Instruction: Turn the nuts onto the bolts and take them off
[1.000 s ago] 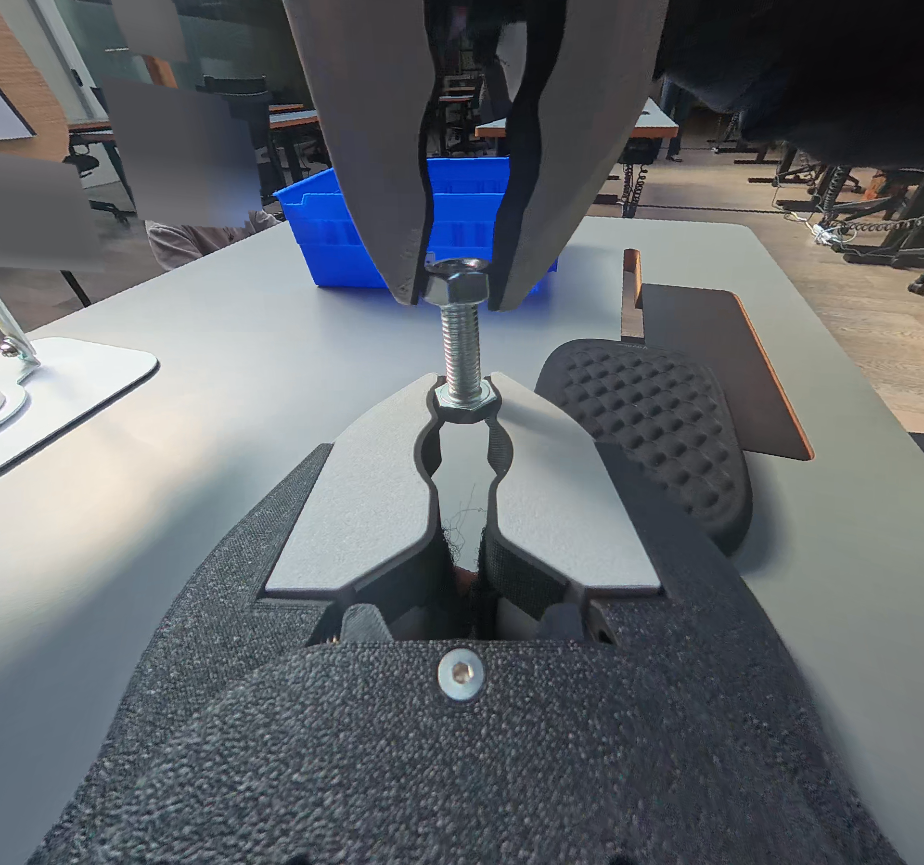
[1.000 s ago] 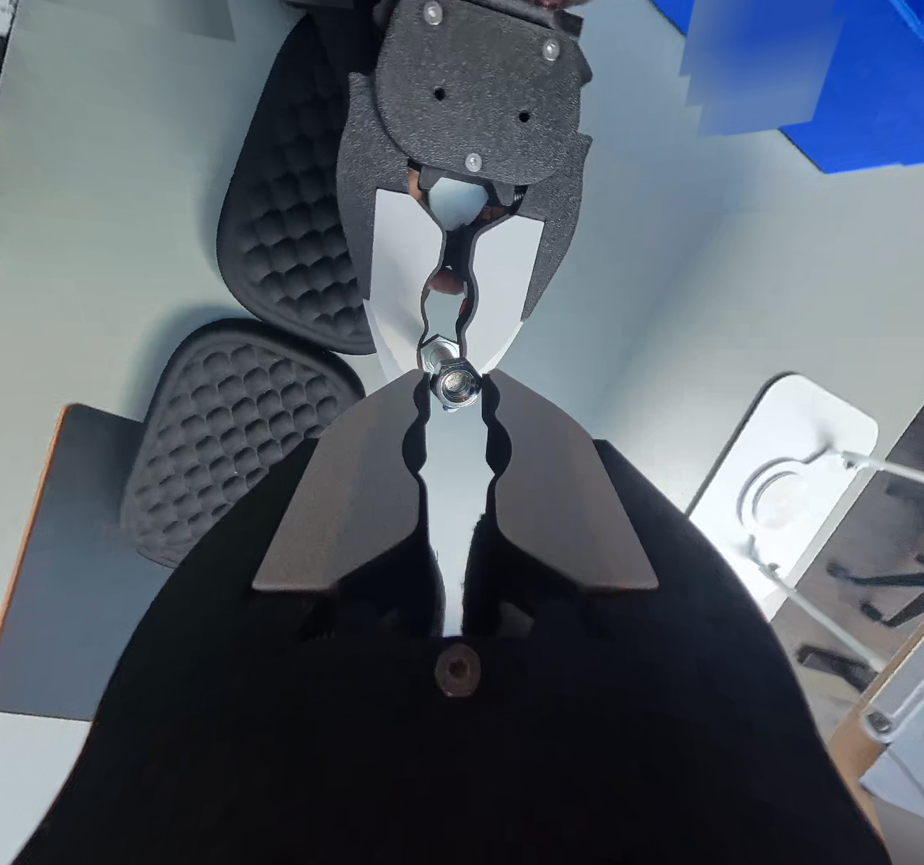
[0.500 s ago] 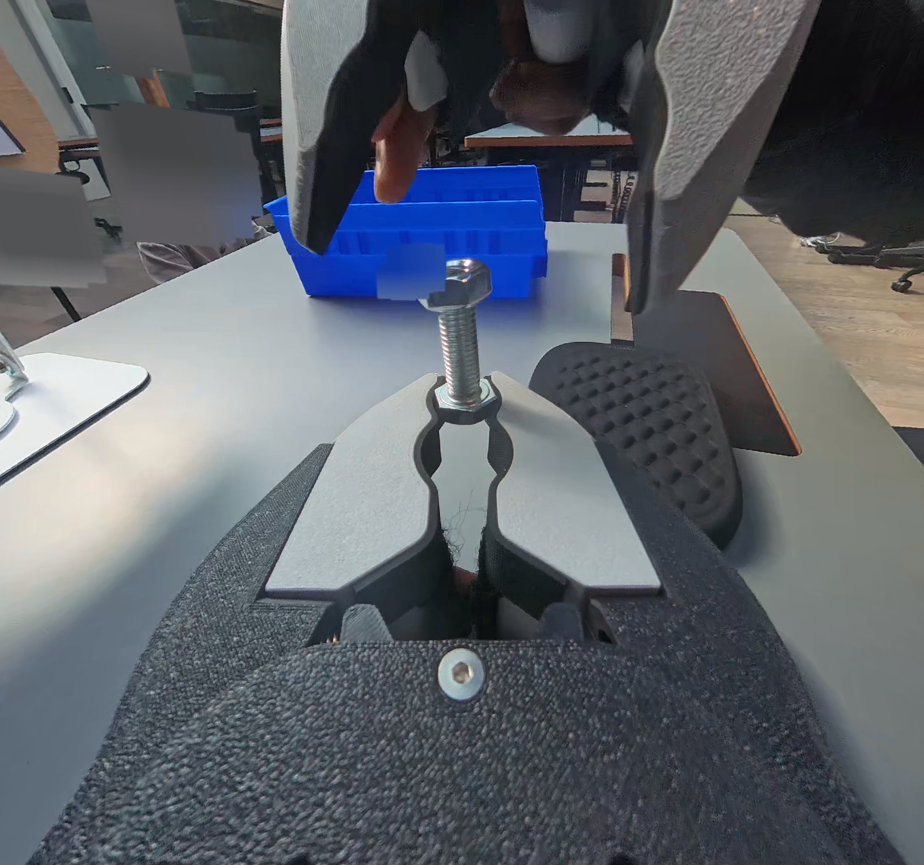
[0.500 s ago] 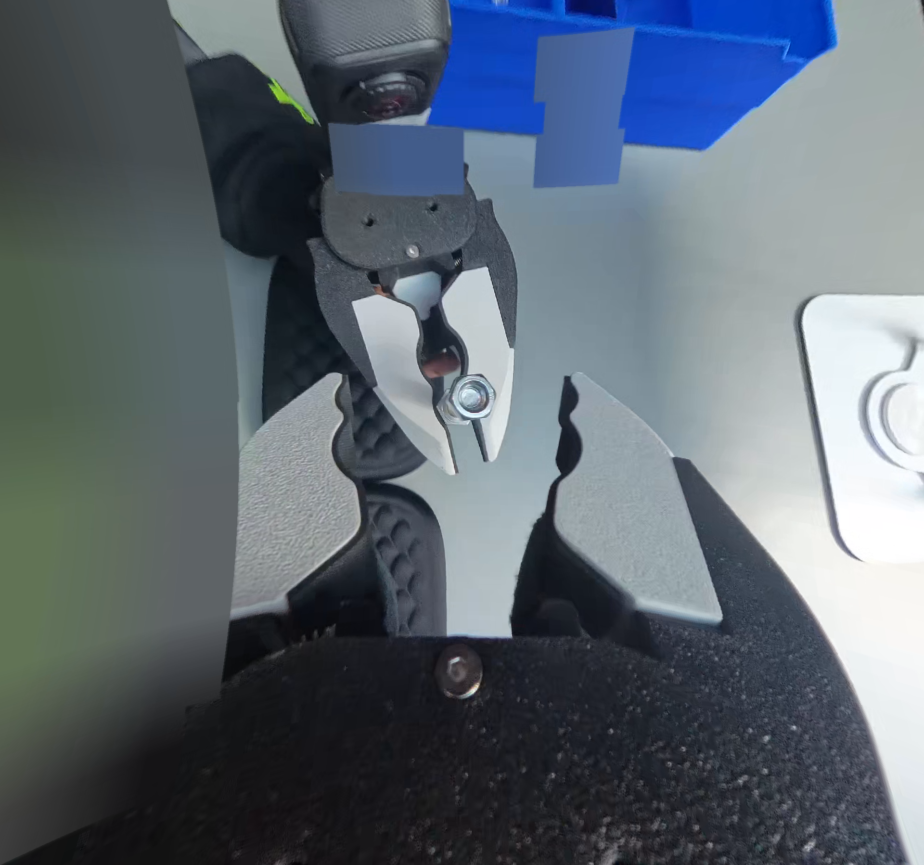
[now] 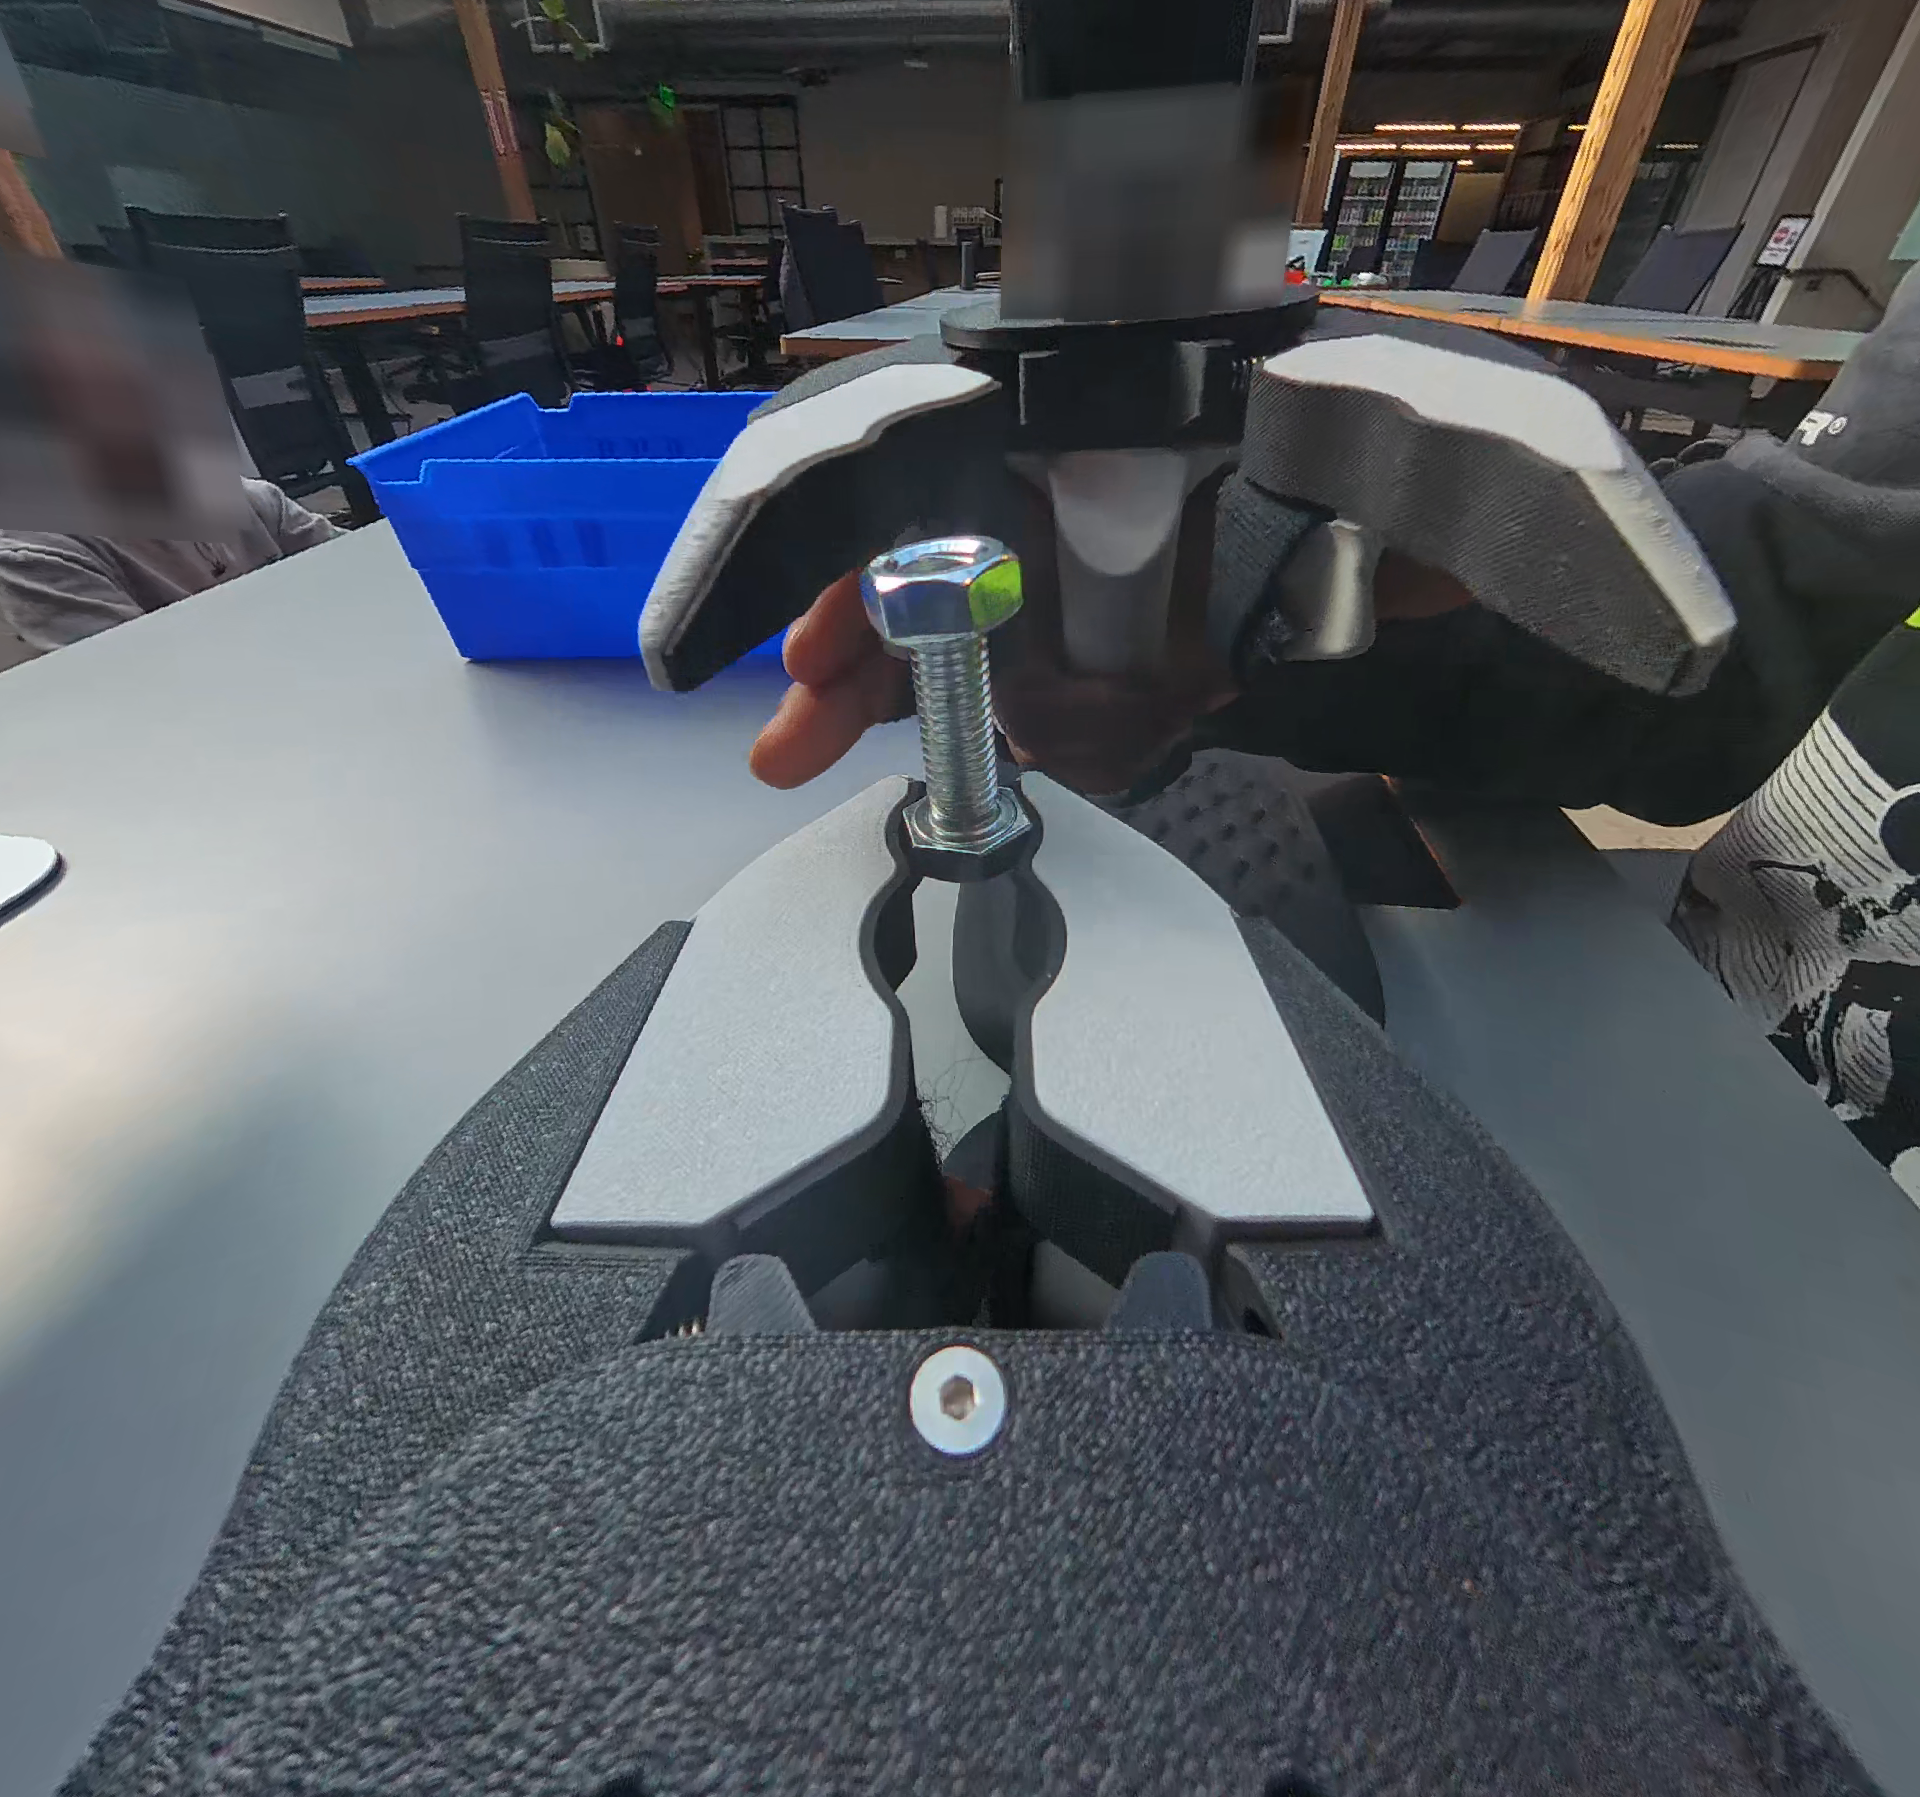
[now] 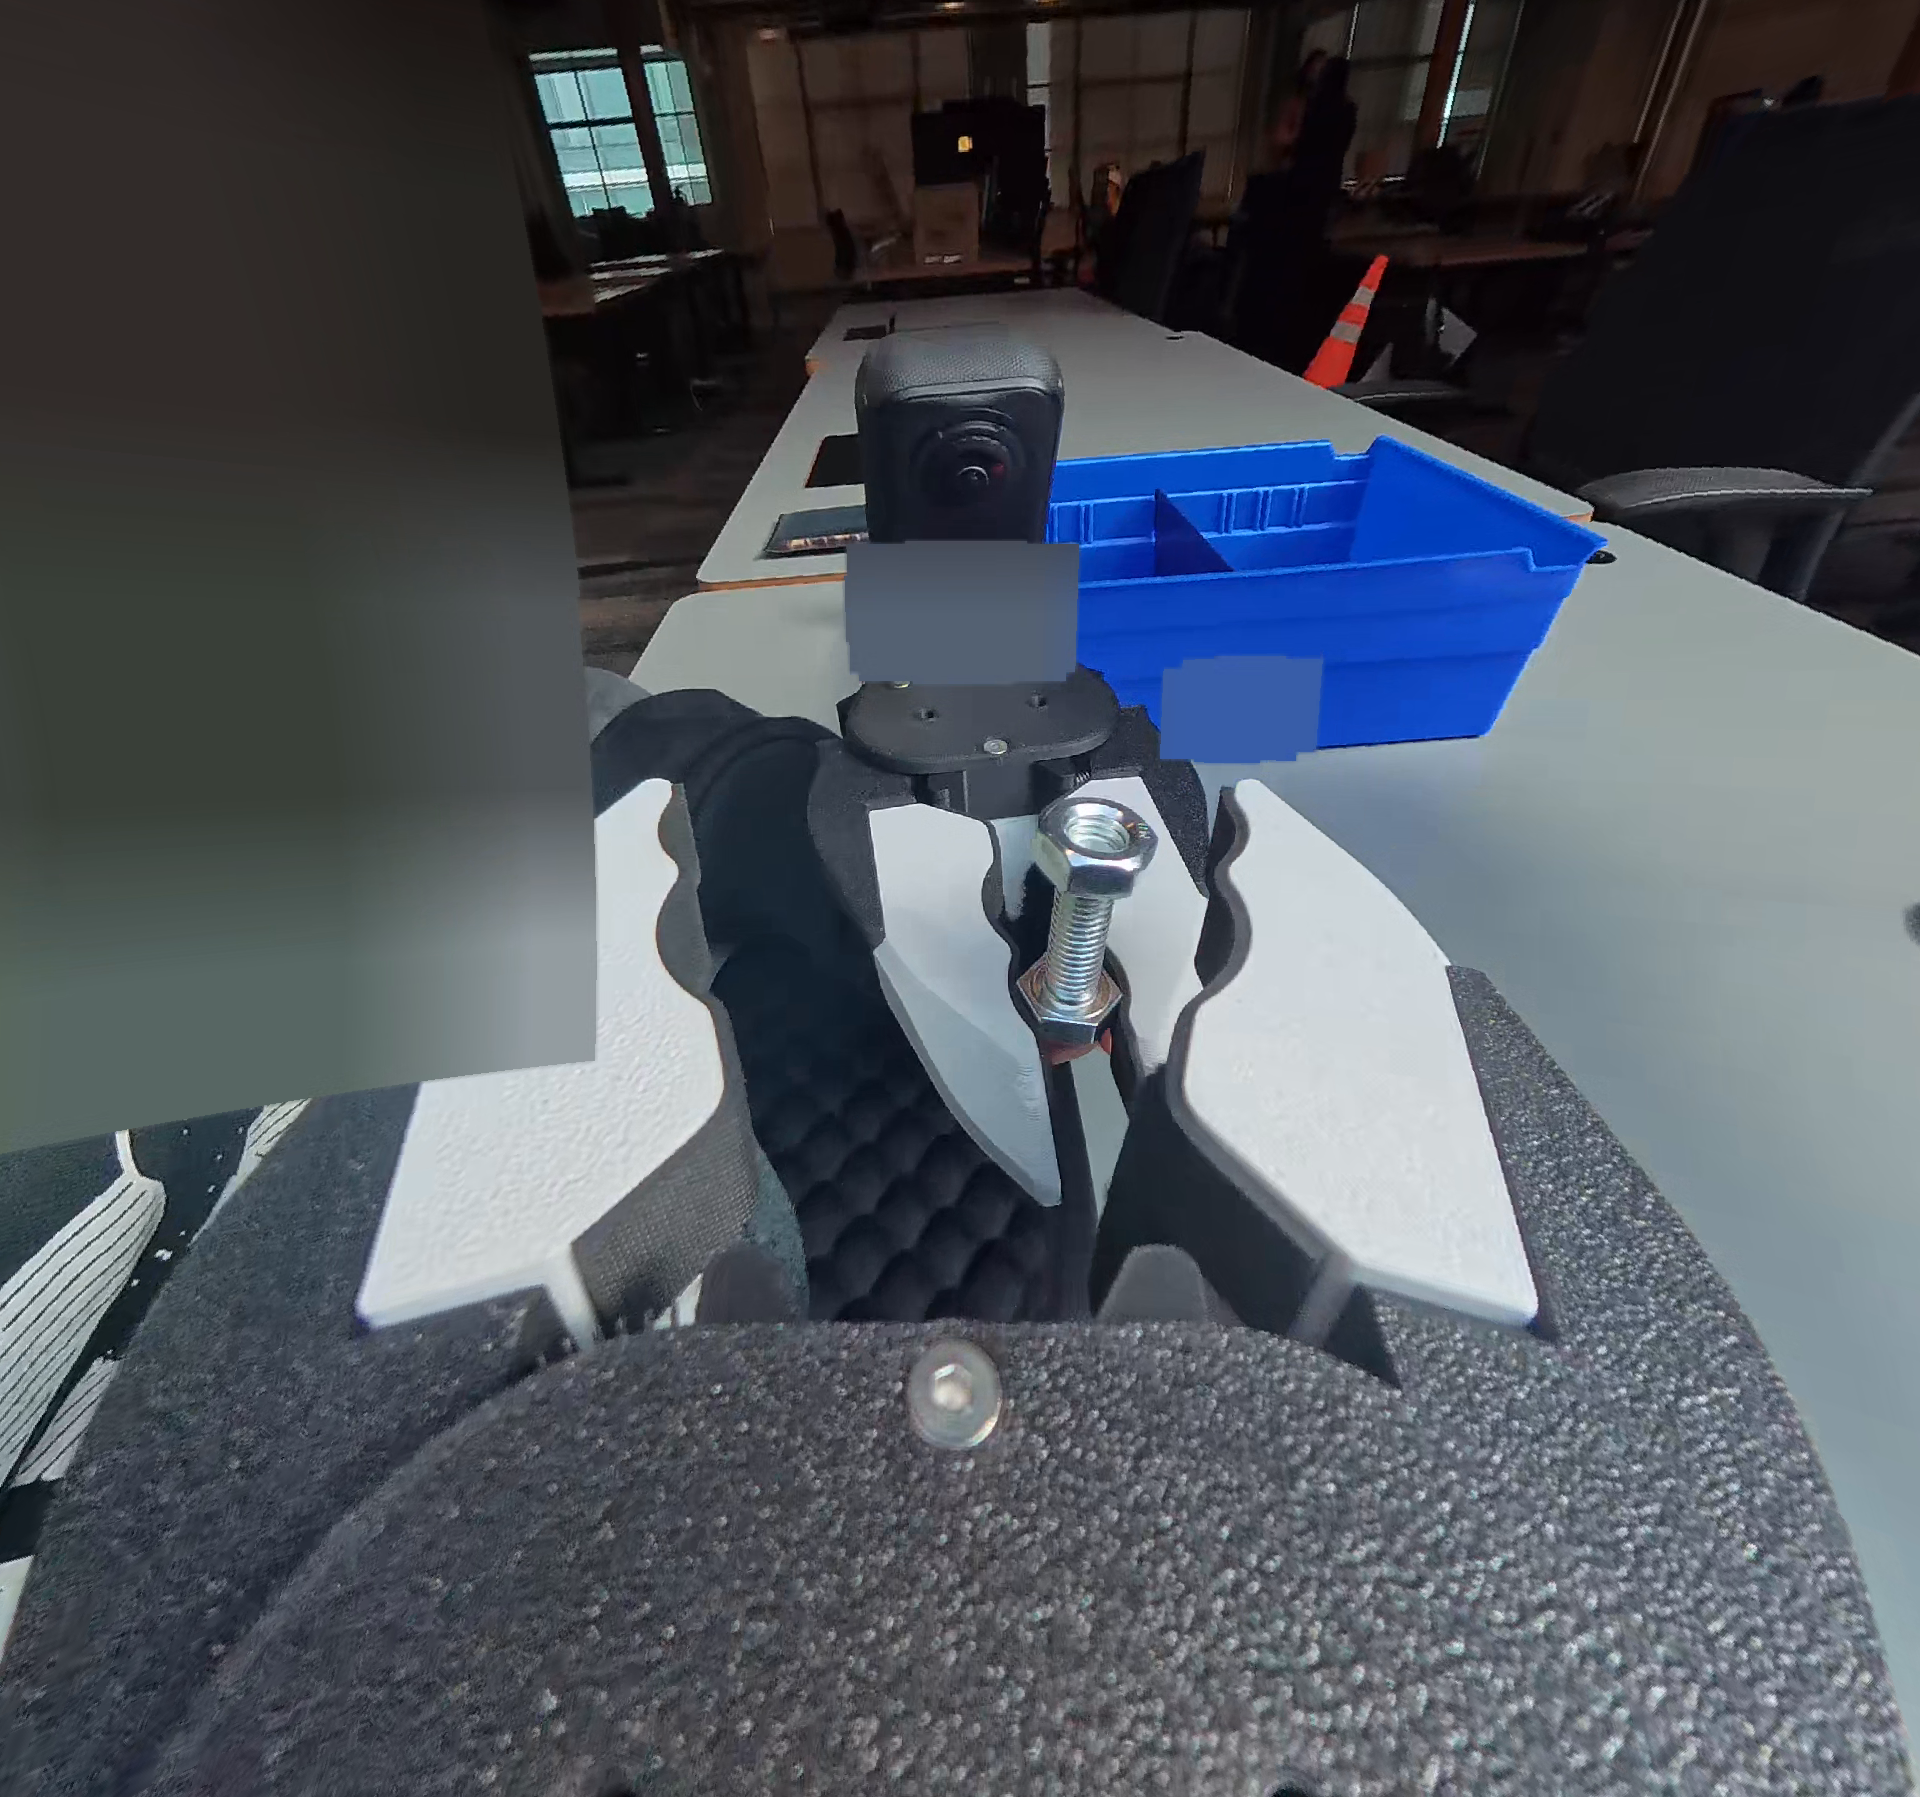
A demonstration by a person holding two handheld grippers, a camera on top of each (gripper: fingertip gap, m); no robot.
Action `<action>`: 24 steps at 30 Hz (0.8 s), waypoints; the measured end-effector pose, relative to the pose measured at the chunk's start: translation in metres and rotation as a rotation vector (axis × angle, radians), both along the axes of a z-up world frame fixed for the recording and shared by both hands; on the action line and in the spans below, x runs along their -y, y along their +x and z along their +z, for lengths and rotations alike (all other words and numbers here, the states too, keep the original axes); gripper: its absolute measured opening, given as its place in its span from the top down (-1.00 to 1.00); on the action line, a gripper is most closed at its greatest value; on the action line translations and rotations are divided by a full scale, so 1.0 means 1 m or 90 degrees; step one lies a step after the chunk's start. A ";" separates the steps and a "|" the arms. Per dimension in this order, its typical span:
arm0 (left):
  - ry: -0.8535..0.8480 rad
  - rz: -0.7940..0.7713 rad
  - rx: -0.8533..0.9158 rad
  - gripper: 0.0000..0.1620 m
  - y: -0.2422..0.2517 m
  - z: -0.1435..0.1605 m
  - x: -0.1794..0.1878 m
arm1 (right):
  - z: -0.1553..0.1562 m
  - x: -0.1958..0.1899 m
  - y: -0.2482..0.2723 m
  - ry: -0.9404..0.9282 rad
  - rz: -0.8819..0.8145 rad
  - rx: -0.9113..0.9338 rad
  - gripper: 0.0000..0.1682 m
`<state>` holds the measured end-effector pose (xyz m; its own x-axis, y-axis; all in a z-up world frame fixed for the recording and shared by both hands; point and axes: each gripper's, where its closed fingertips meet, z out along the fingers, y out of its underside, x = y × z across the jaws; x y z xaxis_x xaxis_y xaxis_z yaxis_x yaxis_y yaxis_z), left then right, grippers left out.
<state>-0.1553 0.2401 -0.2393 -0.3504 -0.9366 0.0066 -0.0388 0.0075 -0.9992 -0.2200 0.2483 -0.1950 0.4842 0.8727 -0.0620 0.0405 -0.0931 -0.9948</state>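
Right hand-held gripper [image 6: 945, 958] has let go and backed off wide open; left hand-held gripper [image 5: 961, 838] still clamps the nut [image 5: 966, 828] on the bolt [image 5: 954, 698], likely regrasping for another turn.

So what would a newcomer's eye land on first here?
The shiny bolt standing upright at centre, a nut pinched by the left tongs, another nut at its top. Just beyond, the right tongs spread open; a blue bin sits behind on the grey table.

An open-plan office or workshop hall, rows of long grey tables [image 6: 1039, 334] and black office chairs [image 5: 509, 293], exposed timber posts [image 5: 1631, 85] (ducts overhead), an orange traffic cone [image 6: 1351, 324] stood beyond.
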 end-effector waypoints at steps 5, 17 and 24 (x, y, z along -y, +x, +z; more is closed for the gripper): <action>-0.005 0.006 -0.008 0.83 0.001 -0.002 -0.002 | -0.002 0.007 0.001 0.004 -0.006 0.003 -0.06; -0.010 0.006 -0.011 0.83 0.002 -0.003 -0.003 | 0.001 0.025 0.025 0.038 -0.059 -0.022 0.66; -0.005 -0.004 -0.010 0.83 0.002 -0.003 0.000 | -0.002 0.017 0.037 0.048 -0.084 -0.041 0.70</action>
